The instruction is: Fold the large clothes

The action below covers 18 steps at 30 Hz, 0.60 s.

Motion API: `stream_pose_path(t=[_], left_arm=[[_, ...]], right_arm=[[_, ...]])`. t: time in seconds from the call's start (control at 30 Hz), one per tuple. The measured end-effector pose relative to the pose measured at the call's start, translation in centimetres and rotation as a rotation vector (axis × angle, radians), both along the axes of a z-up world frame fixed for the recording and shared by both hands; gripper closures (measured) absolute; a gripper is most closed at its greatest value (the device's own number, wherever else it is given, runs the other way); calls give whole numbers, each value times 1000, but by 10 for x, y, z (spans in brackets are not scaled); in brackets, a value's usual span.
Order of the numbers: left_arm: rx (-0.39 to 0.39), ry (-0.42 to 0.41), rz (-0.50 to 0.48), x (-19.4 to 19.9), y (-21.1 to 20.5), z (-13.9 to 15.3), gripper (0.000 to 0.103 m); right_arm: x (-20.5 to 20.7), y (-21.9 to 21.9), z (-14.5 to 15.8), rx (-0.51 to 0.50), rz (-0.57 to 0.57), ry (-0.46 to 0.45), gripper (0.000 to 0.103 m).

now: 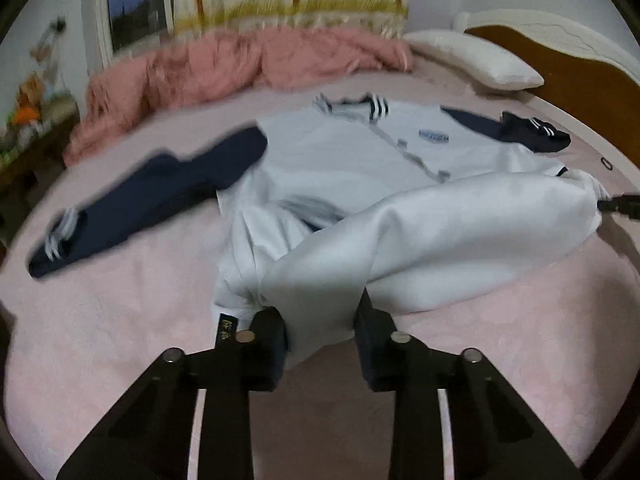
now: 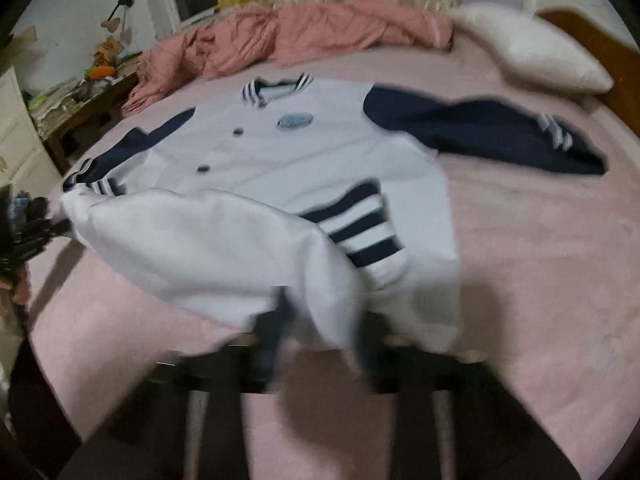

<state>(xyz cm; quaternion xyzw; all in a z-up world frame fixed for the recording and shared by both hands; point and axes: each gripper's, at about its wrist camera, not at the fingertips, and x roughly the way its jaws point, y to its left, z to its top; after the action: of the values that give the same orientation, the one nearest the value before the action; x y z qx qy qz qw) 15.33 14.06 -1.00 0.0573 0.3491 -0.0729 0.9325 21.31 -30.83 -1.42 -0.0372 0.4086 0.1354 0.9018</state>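
The jacket (image 1: pixel 352 152) lies spread on the pink bed (image 1: pixel 100 340), straight ahead of both grippers, white body with buttons down the front and a blue badge on the chest. The left gripper (image 1: pixel 320 320) has its two fingers pinched on a bunch of the white hem, cloth bulging up between and just beyond the tips. The right gripper (image 2: pixel 320 320) grips the other hem corner the same way, though that view is blurred. Between the two, the bottom edge is raised off the bed and curls over toward the collar (image 1: pixel 352 106), showing the white lining and the striped waistband (image 2: pixel 356 228). One navy sleeve (image 1: pixel 160 196) stretches out ahead and to the left of the left gripper, its striped cuff nearest; the other sleeve (image 2: pixel 480 128) runs off ahead and to the right of the right gripper. Far beyond the jacket sit a rumpled pink quilt (image 1: pixel 240 64) and a white pillow (image 1: pixel 476 60) by the wooden headboard (image 1: pixel 580 76).
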Motion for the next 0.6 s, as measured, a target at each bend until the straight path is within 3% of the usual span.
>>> stream_pose_path(t=[0.1, 0.23, 0.43, 0.5, 0.53, 0.57, 0.6], left_arm=[[-16, -51, 27, 11, 0, 22, 79], [-93, 8, 98, 69, 6, 42, 79], [-69, 111, 186, 163, 8, 31, 78], [-39, 160, 209, 185, 7, 19, 60], [-24, 158, 242, 188, 8, 17, 41], [-17, 128, 281, 185, 10, 17, 27], [-20, 74, 308, 176, 12, 21, 20]], right_arm=[[3, 7, 24, -17, -21, -91, 93], [53, 18, 55, -50, -101, -129, 93], [146, 37, 56, -150, -163, -136, 93], [164, 40, 49, -165, -150, -128, 92], [167, 41, 45, -174, -154, -130, 92], [167, 42, 43, -174, -167, -134, 87], [163, 41, 43, -169, -182, -144, 74]])
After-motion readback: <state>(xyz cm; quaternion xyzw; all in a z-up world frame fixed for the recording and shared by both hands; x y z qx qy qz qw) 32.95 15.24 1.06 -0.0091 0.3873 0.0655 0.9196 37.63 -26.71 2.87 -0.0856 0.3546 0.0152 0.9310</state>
